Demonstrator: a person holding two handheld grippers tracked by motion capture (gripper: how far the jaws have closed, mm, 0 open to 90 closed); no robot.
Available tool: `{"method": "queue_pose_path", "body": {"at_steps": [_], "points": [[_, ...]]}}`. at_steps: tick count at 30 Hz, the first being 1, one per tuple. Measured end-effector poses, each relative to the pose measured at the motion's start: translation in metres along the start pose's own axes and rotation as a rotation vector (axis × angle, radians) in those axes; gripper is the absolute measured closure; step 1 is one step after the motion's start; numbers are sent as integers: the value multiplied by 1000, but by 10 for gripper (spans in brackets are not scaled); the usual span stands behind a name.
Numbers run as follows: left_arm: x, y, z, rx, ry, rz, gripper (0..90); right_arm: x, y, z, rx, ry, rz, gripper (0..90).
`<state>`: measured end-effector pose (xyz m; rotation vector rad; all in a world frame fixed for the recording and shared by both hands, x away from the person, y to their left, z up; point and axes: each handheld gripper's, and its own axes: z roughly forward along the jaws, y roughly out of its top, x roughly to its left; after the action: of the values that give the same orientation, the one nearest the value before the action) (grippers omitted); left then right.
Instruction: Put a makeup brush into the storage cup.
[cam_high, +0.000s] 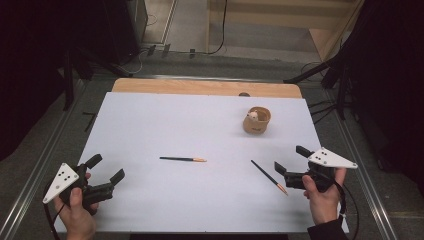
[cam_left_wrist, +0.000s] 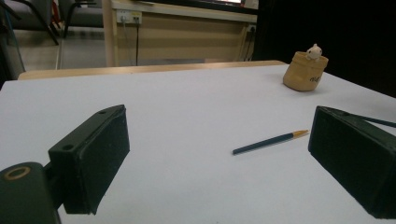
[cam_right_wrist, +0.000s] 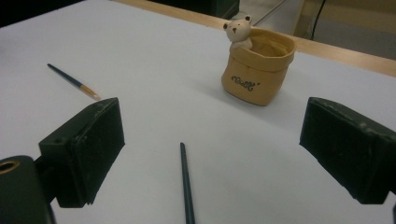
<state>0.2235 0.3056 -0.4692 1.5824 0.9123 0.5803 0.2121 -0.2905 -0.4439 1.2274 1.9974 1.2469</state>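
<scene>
- Across the white table sheet (cam_high: 200, 130), two dark brushes lie flat and well apart, both clear of the pot, so each can be reached from above by the nearer hand.
- Centre of the high view: the middle brush (cam_high: 183, 159) lies level, its orange tip pointing toward the right of the frame.
- Lower right of the high view: the near brush (cam_high: 269, 177) lies on a slant, orange tip toward the lower right, just beside the right gripper (cam_high: 287, 159). Its jaws are spread with nothing between the pads.
- Right gripper view: the near brush (cam_right_wrist: 187, 186) rises from the bottom edge between the two jaws, on the sheet and apart from both; judged from this, the gripper is lined up over the handle end for a pinch.
- Upper right of the high view: the tan bag-shaped pot (cam_high: 257, 120), with a small bear figure (cam_right_wrist: 238, 31) at its rim, stands upright with an open mouth, likely the holder for the brushes.
- Lower left of the high view: the left gripper (cam_high: 106, 167) is held low near the table's edge, jaws spread and empty, well apart from the middle brush.
</scene>
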Motion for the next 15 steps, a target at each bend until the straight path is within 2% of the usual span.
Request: {"method": "queue_pose_path", "body": {"at_steps": [6,9,11,12,14,15], "points": [[-1,0,2,5,4,5,58,3,9,10,70,-26,-23,129],[-1,-1,1,5,5,1,57,3,12,16,130,-29,-32,132],[-1,-1,1,6,5,2,57,3,13,18,147,-28,-32,134],[-1,-1,1,6,5,3,57,2,15,22,181,-29,-27,136],[-1,-1,1,7,7,3,57,2,17,25,210,-38,-24,138],[-1,-1,0,7,8,2,57,2,17,25,210,-38,-24,138]]}}
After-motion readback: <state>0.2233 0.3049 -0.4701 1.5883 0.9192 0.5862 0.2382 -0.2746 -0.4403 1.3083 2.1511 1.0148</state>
